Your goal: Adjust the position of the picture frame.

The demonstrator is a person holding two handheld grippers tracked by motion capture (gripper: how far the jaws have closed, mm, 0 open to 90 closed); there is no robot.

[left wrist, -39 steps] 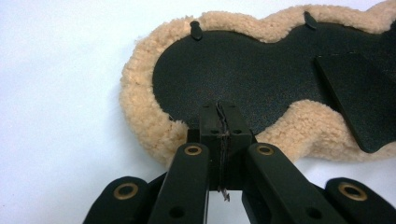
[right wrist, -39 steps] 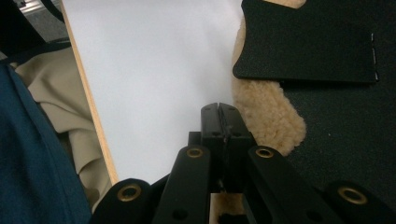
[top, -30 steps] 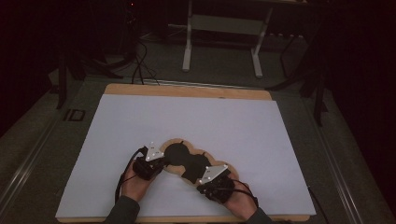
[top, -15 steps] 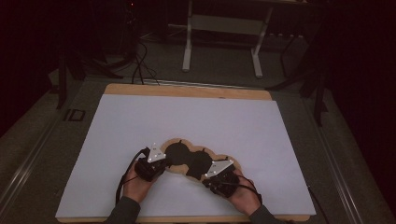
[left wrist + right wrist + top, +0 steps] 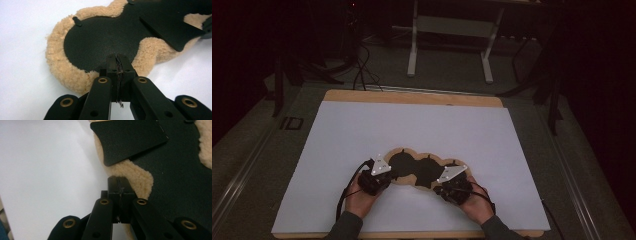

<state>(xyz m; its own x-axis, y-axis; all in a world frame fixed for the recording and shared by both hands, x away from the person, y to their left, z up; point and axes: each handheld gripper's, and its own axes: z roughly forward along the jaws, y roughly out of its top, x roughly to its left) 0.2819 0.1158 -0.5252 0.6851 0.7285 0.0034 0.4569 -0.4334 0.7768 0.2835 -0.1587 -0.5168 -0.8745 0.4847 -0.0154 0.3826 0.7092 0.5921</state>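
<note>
White sheeting (image 5: pixel 362 135) covers the table, and near its near edge lies a fleece-edged black pad (image 5: pixel 412 167), the left gripper (image 5: pixel 117 65) and right gripper (image 5: pixel 120 186) each clenched on its rim; I'd lift both evenly, keeping it taut.

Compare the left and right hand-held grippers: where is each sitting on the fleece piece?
The left hand-held gripper sits at the left lobe of the fleece-edged black pad, jaws closed at its near edge; the right hand-held gripper sits at the right end, jaws closed at the tan fleece border below a black flap. The left gripper view looks across the black face; the right gripper view runs along the pad's edge beside the white sheet. Both carry a grey plate.
</note>
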